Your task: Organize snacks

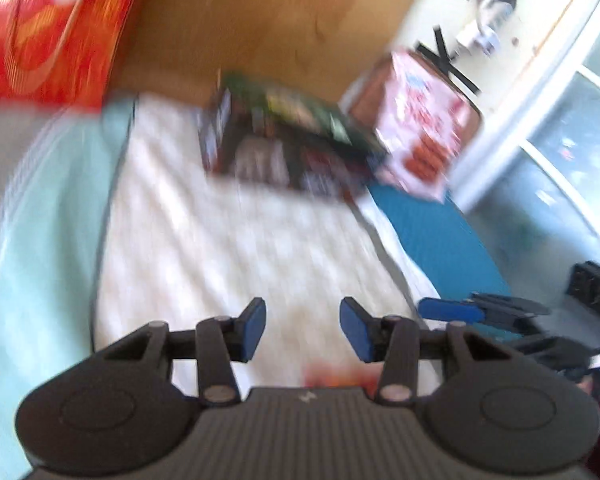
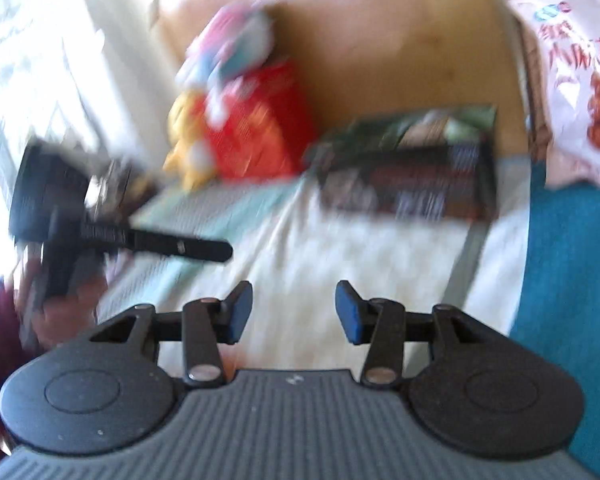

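Note:
Both views are blurred by motion. My left gripper (image 1: 302,325) is open and empty above a white patterned cloth (image 1: 228,248). My right gripper (image 2: 293,309) is open and empty above the same cloth (image 2: 340,256). A dark box of snacks (image 1: 284,140) lies at the cloth's far end, with a green packet (image 1: 312,114) on top; both show in the right wrist view (image 2: 412,184). A pink snack bag (image 1: 424,128) leans to its right (image 2: 580,88). A red snack bag (image 1: 56,32) is at the far left (image 2: 256,132).
A wooden board (image 1: 268,20) stands behind the snacks. A blue mat (image 1: 432,232) lies to the right of the cloth (image 2: 572,300). The left gripper appears in the right wrist view (image 2: 100,224); the right gripper shows in the left wrist view (image 1: 480,312). A window (image 1: 572,152) is at the right.

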Action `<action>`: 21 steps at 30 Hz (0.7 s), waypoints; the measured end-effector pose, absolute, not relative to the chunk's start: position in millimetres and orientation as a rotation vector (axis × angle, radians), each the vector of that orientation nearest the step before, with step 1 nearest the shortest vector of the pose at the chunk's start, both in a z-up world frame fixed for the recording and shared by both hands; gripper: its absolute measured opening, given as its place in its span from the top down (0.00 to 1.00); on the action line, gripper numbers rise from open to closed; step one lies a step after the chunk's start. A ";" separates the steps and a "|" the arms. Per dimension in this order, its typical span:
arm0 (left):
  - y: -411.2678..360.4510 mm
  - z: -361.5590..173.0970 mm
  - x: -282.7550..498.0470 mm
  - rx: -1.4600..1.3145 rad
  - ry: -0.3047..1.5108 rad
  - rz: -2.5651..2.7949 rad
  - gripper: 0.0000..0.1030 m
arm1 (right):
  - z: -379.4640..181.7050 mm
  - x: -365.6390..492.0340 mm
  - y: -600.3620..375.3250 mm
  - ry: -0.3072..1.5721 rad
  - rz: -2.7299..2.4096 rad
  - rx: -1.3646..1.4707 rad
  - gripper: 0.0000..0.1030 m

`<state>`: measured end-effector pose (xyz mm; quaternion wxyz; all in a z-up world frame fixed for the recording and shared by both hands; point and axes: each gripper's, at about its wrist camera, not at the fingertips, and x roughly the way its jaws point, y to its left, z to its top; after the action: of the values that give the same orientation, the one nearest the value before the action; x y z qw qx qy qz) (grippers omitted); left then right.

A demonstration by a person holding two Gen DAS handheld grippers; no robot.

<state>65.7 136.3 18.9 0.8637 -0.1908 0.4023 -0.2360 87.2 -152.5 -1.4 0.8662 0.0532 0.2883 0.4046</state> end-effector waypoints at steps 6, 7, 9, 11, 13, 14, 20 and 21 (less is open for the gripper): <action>120.5 -5.4 21.7 -0.426 0.872 -0.532 0.50 | -28.4 19.8 -142.1 0.628 0.879 -0.039 0.46; 116.1 -5.2 20.9 -0.423 0.865 -0.530 0.48 | -31.9 18.4 -137.2 0.638 0.878 -0.046 0.46; 107.9 -5.1 23.7 -0.432 0.866 -0.535 0.48 | -34.4 12.5 -123.2 0.607 0.853 -0.080 0.46; 102.6 -4.5 26.1 -0.435 0.850 -0.512 0.46 | -33.5 12.2 -111.4 0.574 0.831 -0.115 0.47; 100.8 -3.9 25.7 -0.437 0.843 -0.500 0.43 | -36.4 12.7 -103.7 0.528 0.761 -0.137 0.49; 100.2 -3.8 24.4 -0.440 0.839 -0.496 0.43 | -37.1 16.6 -102.3 0.522 0.733 -0.130 0.54; 109.7 -9.1 22.0 -0.515 0.817 -0.496 0.43 | -38.1 25.4 -133.9 0.525 0.804 0.087 0.52; 112.0 -10.2 22.8 -0.541 0.820 -0.491 0.43 | -41.3 30.8 -136.7 0.548 0.821 0.125 0.52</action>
<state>22.8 112.0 -10.2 0.8531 -0.2570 0.3896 -0.2333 30.8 -136.7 -41.3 0.8788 0.0600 0.2628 0.3938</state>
